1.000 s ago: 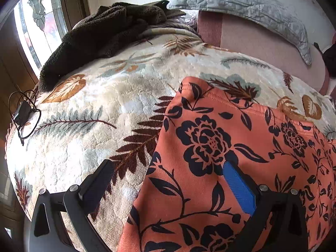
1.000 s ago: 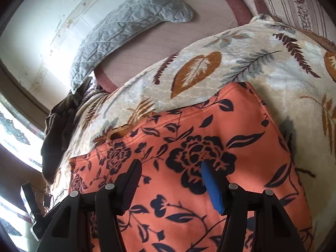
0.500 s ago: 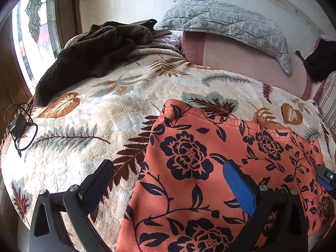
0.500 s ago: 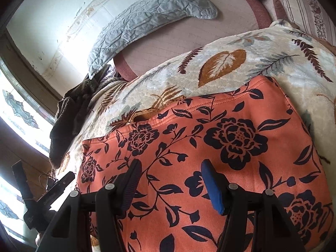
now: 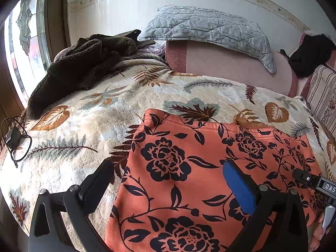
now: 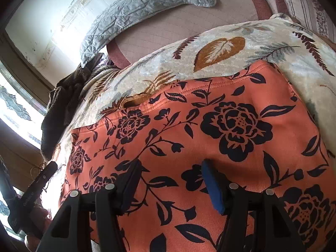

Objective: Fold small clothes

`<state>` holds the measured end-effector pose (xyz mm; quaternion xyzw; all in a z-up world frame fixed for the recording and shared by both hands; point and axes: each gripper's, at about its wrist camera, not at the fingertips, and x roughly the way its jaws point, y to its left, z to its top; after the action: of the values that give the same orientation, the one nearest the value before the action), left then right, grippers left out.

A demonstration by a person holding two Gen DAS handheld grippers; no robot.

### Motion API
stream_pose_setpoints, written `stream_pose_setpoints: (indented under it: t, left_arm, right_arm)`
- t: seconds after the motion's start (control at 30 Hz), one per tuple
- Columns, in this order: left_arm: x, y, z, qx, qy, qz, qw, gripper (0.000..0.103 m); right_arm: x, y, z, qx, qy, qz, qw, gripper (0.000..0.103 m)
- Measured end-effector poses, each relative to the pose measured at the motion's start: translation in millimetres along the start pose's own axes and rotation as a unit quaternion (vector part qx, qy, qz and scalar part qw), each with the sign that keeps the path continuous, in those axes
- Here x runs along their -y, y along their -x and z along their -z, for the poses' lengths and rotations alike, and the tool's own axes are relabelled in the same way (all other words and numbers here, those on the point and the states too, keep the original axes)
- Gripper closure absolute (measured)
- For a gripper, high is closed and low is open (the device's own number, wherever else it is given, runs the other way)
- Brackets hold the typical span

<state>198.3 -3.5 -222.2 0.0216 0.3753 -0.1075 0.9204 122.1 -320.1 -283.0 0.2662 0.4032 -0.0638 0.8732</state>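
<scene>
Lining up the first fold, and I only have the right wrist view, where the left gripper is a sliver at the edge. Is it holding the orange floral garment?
Observer: No. The left gripper is open, with nothing between its jaws.
Operator: Where does it sit relative to the cloth?
Observer: Across the left edge of the orange floral garment. Its blue-padded finger is over the cloth and its black finger is over the leaf-print blanket.
Operator: Anything lying further left?
Observer: A black cable with an adapter lies at the blanket's left edge, apart from the garment.
</scene>
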Motion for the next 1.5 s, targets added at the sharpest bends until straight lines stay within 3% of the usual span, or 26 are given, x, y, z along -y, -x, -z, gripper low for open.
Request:
stream_pose_setpoints:
  t: [0.13,0.2,0.27,0.33,0.4,0.5,0.57,0.67,0.8,1.03,1.1,1.27,1.33,1.43,1.5]
  left_arm:
    - [0.8,-3.9,1.4,-0.007,-0.007,-0.005,0.9999,0.0]
    - [1.0,-16.7,5.4,-0.036,-0.017,-0.022,0.999,0.0]
    - [-1.2,-39.7,13.8,-0.093,-0.025,-0.031,0.9948,0.0]
    - [-2.8,-68.7,29.3,-0.172,-0.038,-0.036,0.9838,0.0]
    - [-12.3,-60.7,27.1,-0.154,-0.009,-0.02,0.9878,0.0]
    - [-17.0,-50.7,23.0,-0.134,-0.027,-0.044,0.9896,0.0]
    - [-28.4,-43.7,19.3,-0.122,-0.004,-0.038,0.9918,0.0]
    - [-51.4,-32.6,12.7,-0.107,0.036,-0.042,0.9927,0.0]
    - [-74.9,-29.4,11.2,-0.108,0.074,-0.063,0.9894,0.0]
    - [-79.6,-45.7,22.7,-0.151,0.066,-0.092,0.982,0.0]
    - [-76.7,-47.6,24.4,-0.154,0.062,-0.089,0.9821,0.0]
    - [-80.3,-50.6,22.9,-0.16,0.075,-0.076,0.9814,0.0]
    - [-83.2,-53.0,21.0,-0.16,0.078,-0.074,0.9813,0.0]
    - [-84.9,-54.7,18.1,-0.16,0.079,-0.073,0.9812,0.0]
    - [-87.1,-52.8,16.8,-0.16,0.083,-0.072,0.9811,0.0]
  right_arm:
    - [-7.9,12.3,2.5,0.013,0.009,-0.009,1.0,0.04]
    - [-8.6,6.5,6.7,-0.012,0.011,-0.005,1.0,0.04]
    - [-4.7,-2.5,13.8,-0.048,0.005,0.0,0.999,0.04]
    - [-3.0,6.0,17.4,-0.044,-0.002,-0.005,0.999,0.04]
    - [0.7,20.6,18.1,-0.041,-0.018,-0.02,0.999,0.04]
    - [17.4,49.3,20.5,-0.028,-0.063,-0.039,0.997,0.039]
    - [36.8,67.8,24.6,-0.024,-0.111,-0.055,0.992,0.036]
    - [73.3,91.8,36.2,-0.016,-0.2,-0.08,0.976,0.029]
    - [109.3,103.7,56.6,-0.021,-0.285,-0.096,0.953,0.029]
    - [130.0,93.7,77.7,-0.015,-0.335,-0.085,0.938,0.029]
    - [135.4,86.7,78.7,-0.001,-0.34,-0.073,0.937,0.029]
    - [148.2,74.7,74.3,0.055,-0.35,-0.091,0.931,0.029]
    - [151.7,70.6,69.8,0.069,-0.352,-0.094,0.929,0.036]
    - [149.7,62.6,61.4,0.058,-0.341,-0.082,0.935,0.079]
    - [143.5,64.1,55.2,0.061,-0.332,-0.067,0.939,0.08]
